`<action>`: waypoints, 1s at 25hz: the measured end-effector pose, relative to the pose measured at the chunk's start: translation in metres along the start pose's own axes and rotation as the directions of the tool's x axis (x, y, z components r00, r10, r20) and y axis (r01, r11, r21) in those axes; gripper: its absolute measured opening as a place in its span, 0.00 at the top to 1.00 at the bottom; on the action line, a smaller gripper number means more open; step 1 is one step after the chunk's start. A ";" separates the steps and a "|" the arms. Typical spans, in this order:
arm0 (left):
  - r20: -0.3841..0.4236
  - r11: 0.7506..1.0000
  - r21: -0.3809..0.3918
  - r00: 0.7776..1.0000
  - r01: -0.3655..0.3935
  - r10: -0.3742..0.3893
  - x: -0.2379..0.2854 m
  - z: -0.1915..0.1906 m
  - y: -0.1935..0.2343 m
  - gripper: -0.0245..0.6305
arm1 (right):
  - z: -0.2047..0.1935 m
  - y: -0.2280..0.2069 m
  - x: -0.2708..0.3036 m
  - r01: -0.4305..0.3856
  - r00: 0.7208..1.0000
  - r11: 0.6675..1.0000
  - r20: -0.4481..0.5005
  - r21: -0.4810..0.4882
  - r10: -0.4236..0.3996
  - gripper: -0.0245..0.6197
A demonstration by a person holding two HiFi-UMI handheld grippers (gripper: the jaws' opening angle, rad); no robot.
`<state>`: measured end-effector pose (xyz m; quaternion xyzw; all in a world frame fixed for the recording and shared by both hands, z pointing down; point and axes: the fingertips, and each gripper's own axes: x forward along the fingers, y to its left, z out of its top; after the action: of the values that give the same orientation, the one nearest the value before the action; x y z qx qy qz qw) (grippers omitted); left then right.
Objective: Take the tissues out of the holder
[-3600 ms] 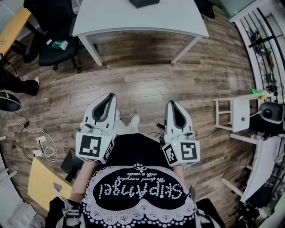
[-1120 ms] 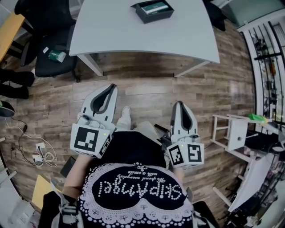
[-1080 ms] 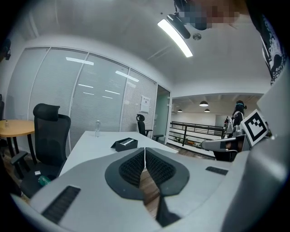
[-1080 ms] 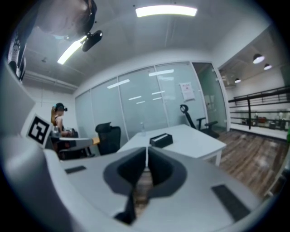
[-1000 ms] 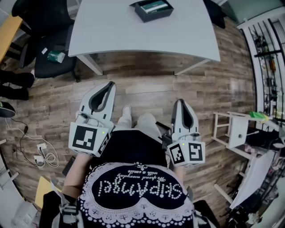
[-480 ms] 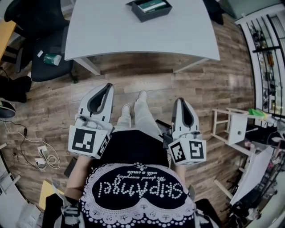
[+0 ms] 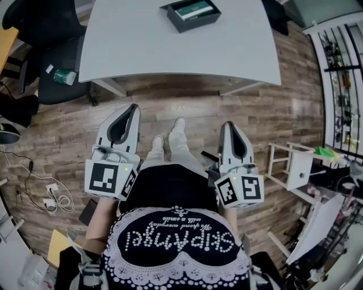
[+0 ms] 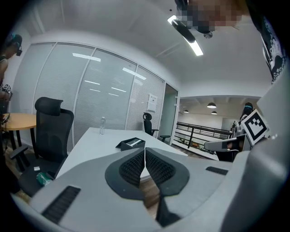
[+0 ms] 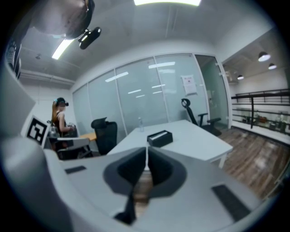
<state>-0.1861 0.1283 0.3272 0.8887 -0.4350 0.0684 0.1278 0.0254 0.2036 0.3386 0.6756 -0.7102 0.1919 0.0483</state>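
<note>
White left gripper (image 7: 131, 108) and right gripper (image 7: 229, 125), both closed and empty, point toward the table (image 7: 136, 48).

person walked closer: desk (image 7: 130, 51) now fills more of the head view's top, and holder (image 7: 190, 15) is fully in view (was cut off at the edge). left gripper (image 7: 134, 106) and right gripper (image 7: 228, 124) are now nearer the desk's front edge.
</note>
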 end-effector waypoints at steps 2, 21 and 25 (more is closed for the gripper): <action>0.007 1.000 -0.005 1.000 -0.016 0.016 0.012 0.004 0.000 0.92 | 0.007 -0.010 0.008 -0.009 1.000 1.000 0.005 -0.003 0.009 0.91; 0.033 0.995 0.056 0.996 -0.084 0.082 0.124 0.029 -0.051 0.92 | 0.048 -0.107 0.084 -0.116 0.993 0.993 0.005 -0.007 0.116 0.91; 0.046 0.993 0.055 0.994 -0.100 0.098 0.135 0.032 -0.062 0.92 | 0.050 -0.123 0.089 -0.133 0.991 0.991 0.005 0.000 0.133 0.91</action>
<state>-0.0543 0.0534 0.3175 0.8705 -0.4792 0.0679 0.0892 0.1480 0.1014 0.3471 0.6272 -0.7538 0.1930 0.0334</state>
